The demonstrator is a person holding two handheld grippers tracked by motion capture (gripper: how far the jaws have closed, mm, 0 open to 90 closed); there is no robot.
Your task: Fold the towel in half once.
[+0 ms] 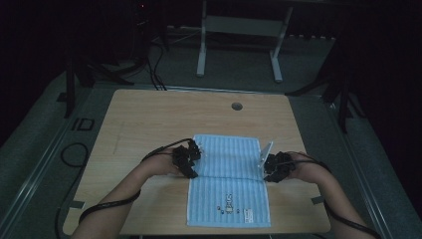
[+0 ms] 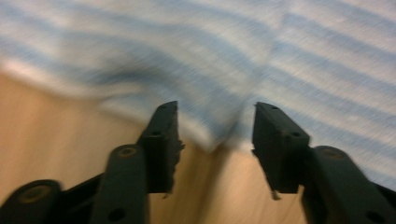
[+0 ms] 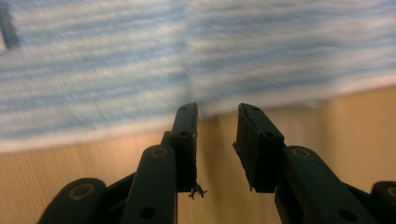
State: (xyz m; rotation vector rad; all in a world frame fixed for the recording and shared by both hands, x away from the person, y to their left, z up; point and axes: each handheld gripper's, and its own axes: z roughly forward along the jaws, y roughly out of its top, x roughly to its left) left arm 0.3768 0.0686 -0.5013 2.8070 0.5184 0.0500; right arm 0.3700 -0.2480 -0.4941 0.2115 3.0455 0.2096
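Observation:
A light blue striped towel (image 1: pixel 226 164) lies on the wooden table (image 1: pixel 149 114), with a crease across its middle and a small emblem (image 1: pixel 229 203) on the near half. My left gripper (image 1: pixel 195 160) is at the towel's left edge near the crease. In the left gripper view its jaws (image 2: pixel 215 108) stand apart, with a raised corner of the towel (image 2: pixel 219 135) between them, untouched by the pads. My right gripper (image 1: pixel 266 167) is at the towel's right edge. In the right gripper view its jaws (image 3: pixel 217 108) are apart, just short of the towel's edge (image 3: pixel 187 60), with nothing between them.
A round cable hole (image 1: pixel 237 106) sits near the table's far edge. Bare wood lies beyond and beside the towel. Behind the table stand a white frame's legs (image 1: pixel 201 50), and cables (image 1: pixel 74 154) trail on the grey floor at the left.

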